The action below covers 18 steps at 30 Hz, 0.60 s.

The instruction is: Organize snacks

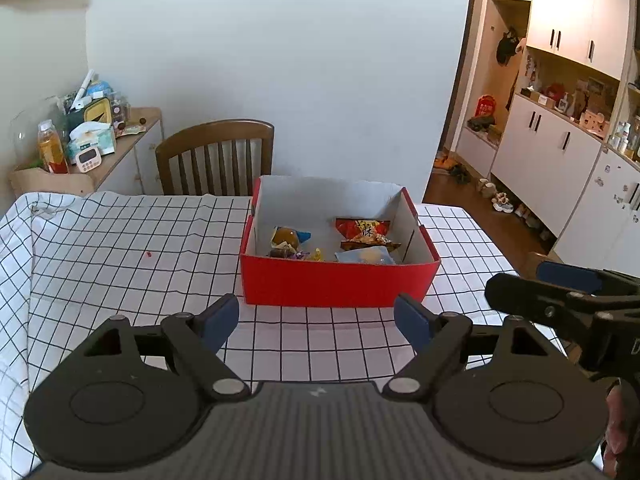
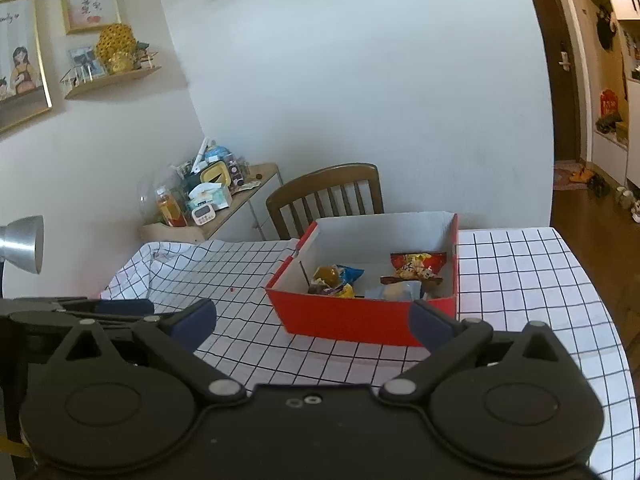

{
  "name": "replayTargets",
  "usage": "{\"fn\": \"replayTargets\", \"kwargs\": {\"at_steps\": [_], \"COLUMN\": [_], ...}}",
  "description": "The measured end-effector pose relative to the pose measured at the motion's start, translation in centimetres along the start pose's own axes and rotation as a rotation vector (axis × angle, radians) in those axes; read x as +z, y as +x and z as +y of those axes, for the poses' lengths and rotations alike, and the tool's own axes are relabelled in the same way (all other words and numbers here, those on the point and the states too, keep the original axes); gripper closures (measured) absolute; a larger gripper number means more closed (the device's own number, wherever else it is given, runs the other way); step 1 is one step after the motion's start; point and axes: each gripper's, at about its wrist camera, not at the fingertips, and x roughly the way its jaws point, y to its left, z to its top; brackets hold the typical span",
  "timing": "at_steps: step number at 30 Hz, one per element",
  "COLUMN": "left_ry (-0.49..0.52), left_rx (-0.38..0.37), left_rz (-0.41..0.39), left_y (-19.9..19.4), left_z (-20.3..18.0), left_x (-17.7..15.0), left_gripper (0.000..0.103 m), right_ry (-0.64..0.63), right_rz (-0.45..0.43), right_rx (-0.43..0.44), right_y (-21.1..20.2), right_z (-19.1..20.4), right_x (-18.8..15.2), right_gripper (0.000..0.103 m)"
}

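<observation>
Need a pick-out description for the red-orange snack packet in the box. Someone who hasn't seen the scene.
Start at the checked tablecloth and find the red box with white inner walls. Look in its right half, toward the far wall: the red-orange packet lies there. It is the only red wrapper; the pale blue packet sits nearer, the yellow-and-blue one to the left.

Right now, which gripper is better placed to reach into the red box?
Left, marginally. The left gripper sits open straight in front of the red box; the right gripper, also open, faces it from slightly farther back.
</observation>
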Motion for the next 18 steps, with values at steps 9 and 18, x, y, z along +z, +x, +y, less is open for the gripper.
{"fn": "replayTargets", "kwargs": {"at_steps": [9, 18], "left_ry": [-0.008, -0.006], "left_rx": [0.006, 0.016], "left_rz": [0.004, -0.002], "left_y": [-0.2, -0.7], "left_z": [-0.1, -0.4], "left_x": [-0.5, -0.8], "left_gripper": [0.018, 0.018], "right_ry": [-0.003, 0.04], "right_rz": [-0.017, -0.023], "right_rx": [-0.064, -0.08], "right_y": [-0.5, -0.7], "right_z": [0.0, -0.5], "right_x": [-0.8, -1.4], "right_gripper": [0.0, 0.0]}}
